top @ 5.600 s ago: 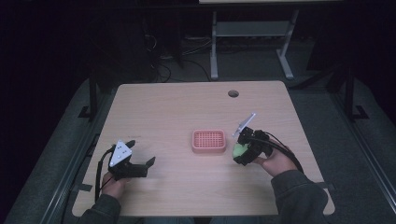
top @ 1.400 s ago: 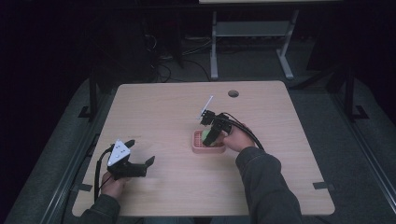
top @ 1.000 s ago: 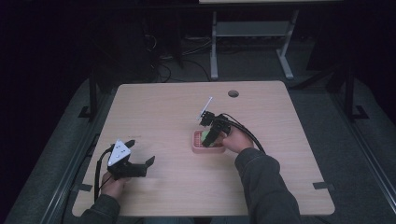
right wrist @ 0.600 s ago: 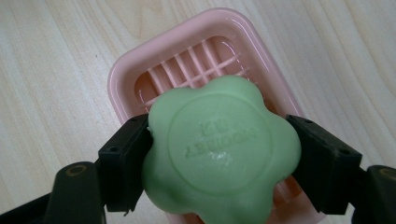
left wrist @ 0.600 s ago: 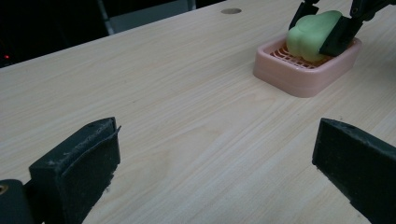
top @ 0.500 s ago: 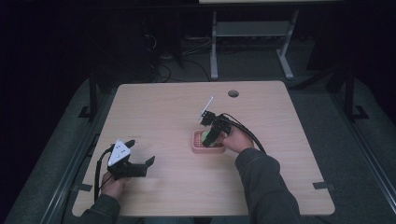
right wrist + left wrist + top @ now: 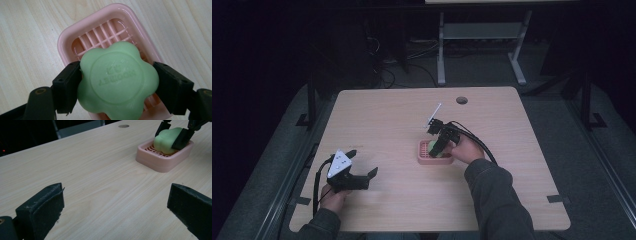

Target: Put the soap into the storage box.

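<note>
A green flower-shaped soap (image 7: pixel 117 75) sits between the jaws of my right gripper (image 7: pixel 118 83), which is shut on it from both sides. The soap rests low in the pink slatted soap dish (image 7: pixel 75 32), toward its near end. From the high view the right gripper (image 7: pixel 438 145) points down at the dish (image 7: pixel 424 159) in the table's middle, with a bit of the soap (image 7: pixel 435 153) showing. My left gripper (image 7: pixel 360 162) lies at the front left, open and holding nothing. Its own view has the jaws (image 7: pixel 116 195) wide apart, with the dish (image 7: pixel 160 161) and soap (image 7: pixel 166 141) far ahead.
The light wooden table (image 7: pixel 387 115) has a round cable hole (image 7: pixel 461 100) near its far edge. A metal stand (image 7: pixel 477 35) is on the dark floor beyond the table. Tape marks (image 7: pixel 558 198) sit near the front corners.
Several seconds ago the right gripper held the soap to the right of the dish; it has moved left and now holds it in the dish. The left gripper has not moved.
</note>
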`<state>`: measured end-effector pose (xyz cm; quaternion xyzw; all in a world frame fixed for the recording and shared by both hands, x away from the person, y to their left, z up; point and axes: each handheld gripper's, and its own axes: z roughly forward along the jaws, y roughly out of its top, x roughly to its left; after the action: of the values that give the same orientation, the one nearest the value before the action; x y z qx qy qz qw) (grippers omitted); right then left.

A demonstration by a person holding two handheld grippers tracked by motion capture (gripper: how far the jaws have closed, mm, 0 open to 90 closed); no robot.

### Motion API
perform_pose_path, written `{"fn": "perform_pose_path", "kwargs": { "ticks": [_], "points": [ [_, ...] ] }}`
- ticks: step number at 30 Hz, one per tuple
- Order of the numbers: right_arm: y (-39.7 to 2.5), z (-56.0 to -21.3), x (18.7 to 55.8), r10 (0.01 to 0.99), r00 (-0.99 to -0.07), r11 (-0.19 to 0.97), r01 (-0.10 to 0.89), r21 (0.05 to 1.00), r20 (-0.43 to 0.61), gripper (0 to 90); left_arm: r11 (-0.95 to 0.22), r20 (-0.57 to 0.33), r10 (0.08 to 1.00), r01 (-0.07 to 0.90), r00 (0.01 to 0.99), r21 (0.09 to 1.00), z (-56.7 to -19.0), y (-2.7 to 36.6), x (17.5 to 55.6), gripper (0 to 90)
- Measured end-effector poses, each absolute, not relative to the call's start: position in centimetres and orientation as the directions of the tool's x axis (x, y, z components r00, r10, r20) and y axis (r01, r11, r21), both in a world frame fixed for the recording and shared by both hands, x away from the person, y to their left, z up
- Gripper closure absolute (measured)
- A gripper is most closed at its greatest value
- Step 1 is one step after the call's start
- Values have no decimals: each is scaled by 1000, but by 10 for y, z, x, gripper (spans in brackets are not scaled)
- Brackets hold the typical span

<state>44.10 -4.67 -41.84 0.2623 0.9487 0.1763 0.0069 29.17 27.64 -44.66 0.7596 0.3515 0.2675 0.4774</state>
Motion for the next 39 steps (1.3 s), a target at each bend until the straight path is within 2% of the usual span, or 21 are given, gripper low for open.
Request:
{"fn": "perform_pose_path", "kwargs": {
  "ticks": [39],
  "points": [
    [-73, -403, 433, 512, -852, 740, 502, 447, 108, 282, -312, 78, 786, 285, 614, 906, -448, 275, 293, 2]
  ]
}}
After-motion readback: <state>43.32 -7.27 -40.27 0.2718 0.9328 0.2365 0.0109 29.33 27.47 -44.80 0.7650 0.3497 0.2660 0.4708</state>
